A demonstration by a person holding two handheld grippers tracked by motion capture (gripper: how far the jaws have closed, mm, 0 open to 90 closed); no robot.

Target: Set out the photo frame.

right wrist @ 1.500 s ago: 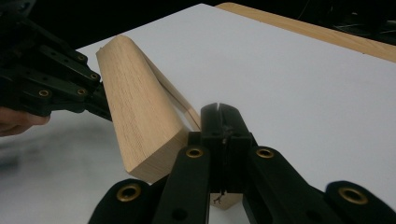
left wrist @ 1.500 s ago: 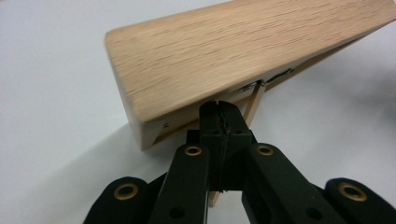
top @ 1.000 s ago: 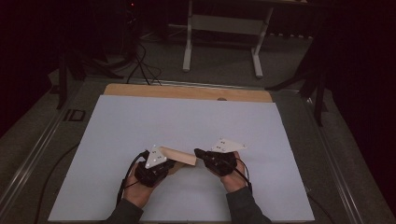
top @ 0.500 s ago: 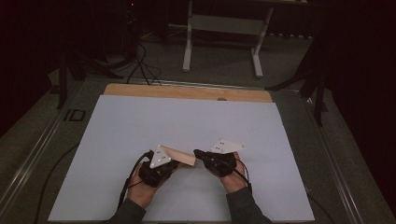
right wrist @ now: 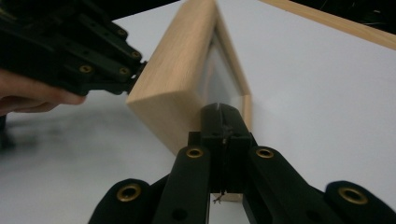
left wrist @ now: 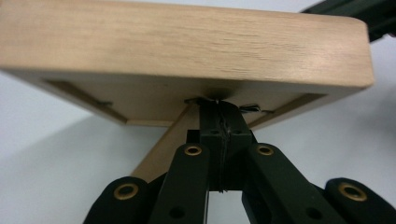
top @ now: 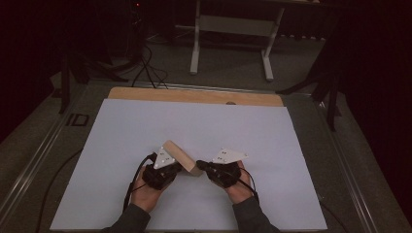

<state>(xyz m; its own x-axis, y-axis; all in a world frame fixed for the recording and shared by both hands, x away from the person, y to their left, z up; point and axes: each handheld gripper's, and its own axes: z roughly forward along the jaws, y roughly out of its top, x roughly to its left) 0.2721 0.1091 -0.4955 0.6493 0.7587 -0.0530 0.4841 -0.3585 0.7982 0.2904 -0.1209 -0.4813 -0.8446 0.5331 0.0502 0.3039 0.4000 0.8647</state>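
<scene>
High view: both grippers, left and right, are working with fingers together against a wooden frame tilted above the white surface, risking slippage.

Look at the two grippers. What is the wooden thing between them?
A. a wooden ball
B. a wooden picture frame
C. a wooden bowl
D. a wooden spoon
B: the wooden picture frame has flat light-wood sides around a pale inner panel, and the left gripper meets the back of it, where small metal tabs show.
</scene>
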